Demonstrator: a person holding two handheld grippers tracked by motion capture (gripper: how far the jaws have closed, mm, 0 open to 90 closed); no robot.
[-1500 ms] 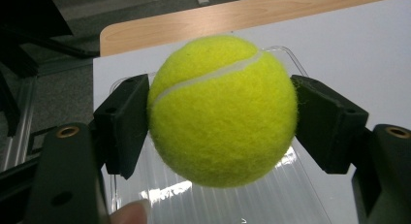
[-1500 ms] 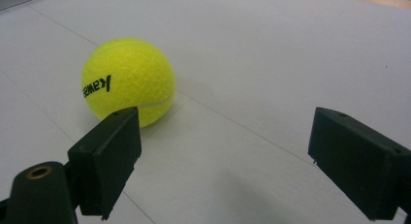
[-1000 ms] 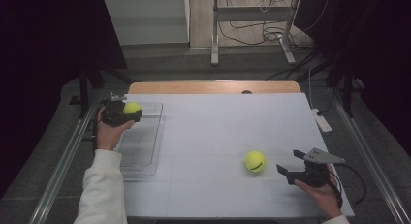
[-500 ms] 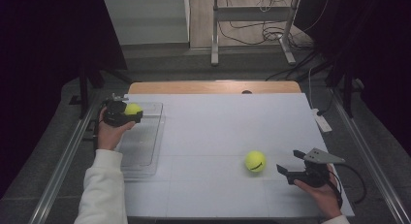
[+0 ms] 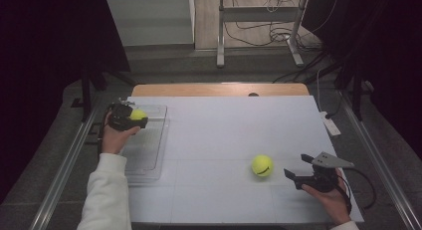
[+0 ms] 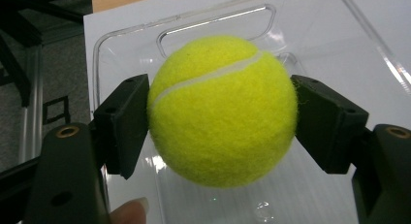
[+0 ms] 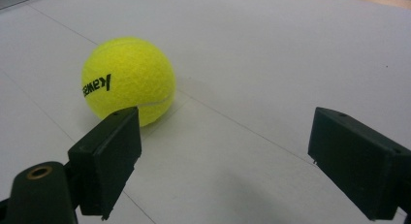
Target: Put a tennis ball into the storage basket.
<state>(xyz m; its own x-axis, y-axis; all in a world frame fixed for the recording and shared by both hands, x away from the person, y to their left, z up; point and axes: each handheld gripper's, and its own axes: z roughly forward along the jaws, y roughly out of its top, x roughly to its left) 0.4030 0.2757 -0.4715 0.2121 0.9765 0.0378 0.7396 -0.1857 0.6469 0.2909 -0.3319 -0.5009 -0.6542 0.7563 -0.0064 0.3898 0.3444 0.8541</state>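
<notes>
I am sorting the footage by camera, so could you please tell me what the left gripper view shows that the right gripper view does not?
Left gripper view alone: a tennis ball clamped in the left gripper, held over a clear plastic bin, with a fingertip at the bottom edge.

Right gripper view alone: the right gripper open, with a second tennis ball bearing black lettering resting on the table beyond its jaws.

Both: a yellow tennis ball, two black jaws and the white table top.

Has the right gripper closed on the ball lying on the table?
No, the right gripper stands open, and the tennis ball lies on the white table beyond its jaws.
</notes>
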